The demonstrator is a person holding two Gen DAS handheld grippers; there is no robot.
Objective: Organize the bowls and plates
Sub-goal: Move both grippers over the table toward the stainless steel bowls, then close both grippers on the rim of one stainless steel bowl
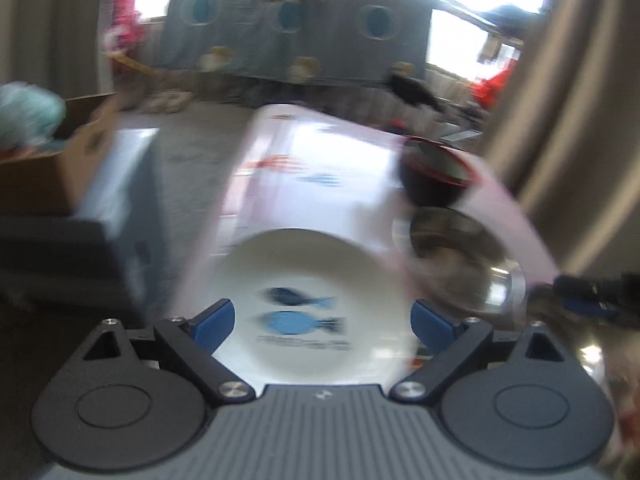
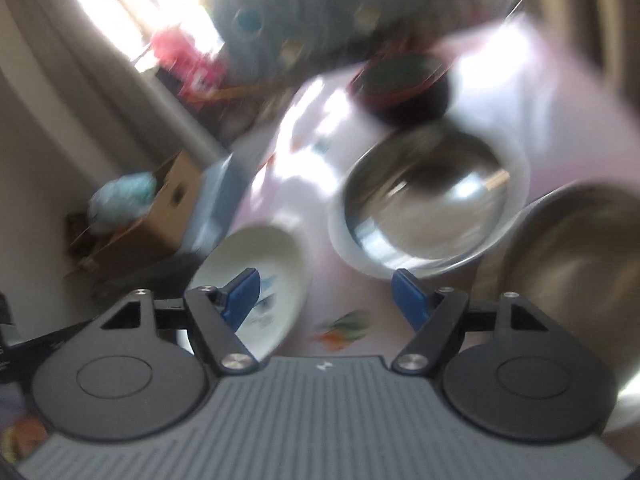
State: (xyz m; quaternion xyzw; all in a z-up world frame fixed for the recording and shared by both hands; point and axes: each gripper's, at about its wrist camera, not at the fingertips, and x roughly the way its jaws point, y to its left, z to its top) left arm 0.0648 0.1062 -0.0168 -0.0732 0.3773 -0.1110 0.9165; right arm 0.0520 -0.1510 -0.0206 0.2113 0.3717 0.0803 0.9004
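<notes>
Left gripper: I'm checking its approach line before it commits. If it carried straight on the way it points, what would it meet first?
Most likely the white plate with two blue fish, which lies between the open left gripper fingers on the pink table. The picture is blurred, so depth is uncertain.

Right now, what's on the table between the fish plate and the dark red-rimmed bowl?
Only bare tablecloth between the fish plate and the dark bowl, seen in the left wrist view.

Glossy white ceramic plate (image 1: pixel 304 276), shiny metal bowl (image 2: pixel 432 208), smooth pink tabletop (image 1: pixel 320 152).
</notes>
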